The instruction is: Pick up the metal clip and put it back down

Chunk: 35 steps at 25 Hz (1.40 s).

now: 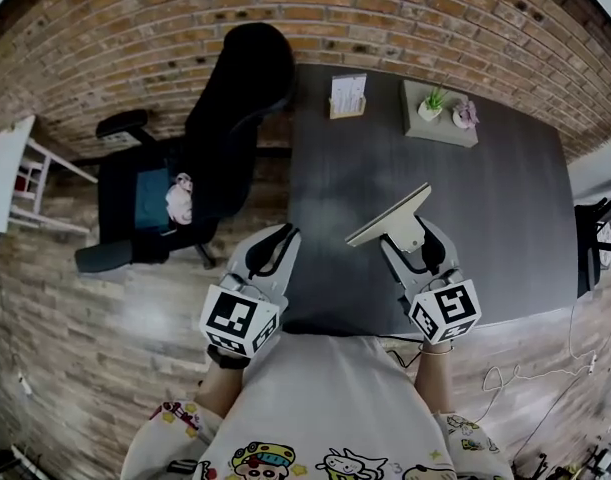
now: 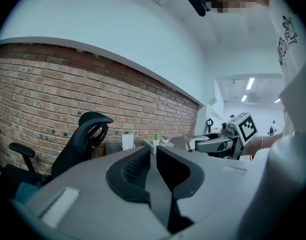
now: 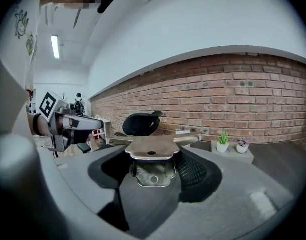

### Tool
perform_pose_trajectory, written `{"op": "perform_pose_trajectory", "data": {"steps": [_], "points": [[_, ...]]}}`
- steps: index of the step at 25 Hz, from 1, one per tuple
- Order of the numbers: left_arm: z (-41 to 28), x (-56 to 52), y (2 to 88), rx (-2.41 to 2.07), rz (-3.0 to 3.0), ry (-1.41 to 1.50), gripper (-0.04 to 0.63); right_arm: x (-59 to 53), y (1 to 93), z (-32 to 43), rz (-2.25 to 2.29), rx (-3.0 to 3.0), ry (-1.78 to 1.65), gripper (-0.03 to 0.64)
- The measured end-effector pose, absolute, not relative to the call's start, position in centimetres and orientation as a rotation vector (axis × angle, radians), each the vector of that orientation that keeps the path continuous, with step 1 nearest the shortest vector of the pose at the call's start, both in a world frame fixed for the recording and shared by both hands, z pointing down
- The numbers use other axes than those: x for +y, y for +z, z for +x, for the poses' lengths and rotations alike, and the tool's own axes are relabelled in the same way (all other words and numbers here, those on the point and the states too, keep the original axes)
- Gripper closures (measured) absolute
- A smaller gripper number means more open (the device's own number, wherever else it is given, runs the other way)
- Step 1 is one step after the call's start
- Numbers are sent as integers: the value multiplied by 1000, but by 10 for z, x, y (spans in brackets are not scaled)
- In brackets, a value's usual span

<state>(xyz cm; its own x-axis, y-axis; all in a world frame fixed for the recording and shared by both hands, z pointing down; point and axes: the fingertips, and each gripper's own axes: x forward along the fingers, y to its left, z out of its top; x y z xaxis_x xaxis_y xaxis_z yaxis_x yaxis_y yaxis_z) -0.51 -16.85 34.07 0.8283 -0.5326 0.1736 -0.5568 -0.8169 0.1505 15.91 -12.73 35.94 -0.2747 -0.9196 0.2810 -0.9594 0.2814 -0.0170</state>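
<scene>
The metal clip [image 1: 390, 218], a wide, flat, silver spring clip, is held up off the dark table [image 1: 505, 218] near its front edge. My right gripper [image 1: 410, 238] is shut on it. In the right gripper view the clip [image 3: 154, 148] spans both pads, with its broad handle lying across the top. My left gripper [image 1: 283, 236] hovers level with it at the table's left front corner. Its jaws [image 2: 153, 153] are together with nothing between them. Each gripper shows in the other's view: the right gripper [image 2: 219, 143] and the left gripper [image 3: 72, 125].
A black office chair [image 1: 220, 128] stands left of the table. At the table's far edge, against the brick wall, are a card stand [image 1: 348, 96] and a tray [image 1: 455, 133] with two small potted plants. A white shelf [image 1: 20, 173] stands far left, and cables [image 1: 540, 393] lie on the floor at right.
</scene>
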Motion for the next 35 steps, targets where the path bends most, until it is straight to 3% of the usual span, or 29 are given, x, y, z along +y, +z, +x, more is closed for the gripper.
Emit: {"op": "perform_pose_trajectory", "data": {"steps": [9,35], "points": [[-13,-166,321,-803,2833,124,594,-106,345,164,1866,-2327,301,333],[-19,-150,319,-758,2844,131,595,-81,337,164,2004,-2329,341,333]]}}
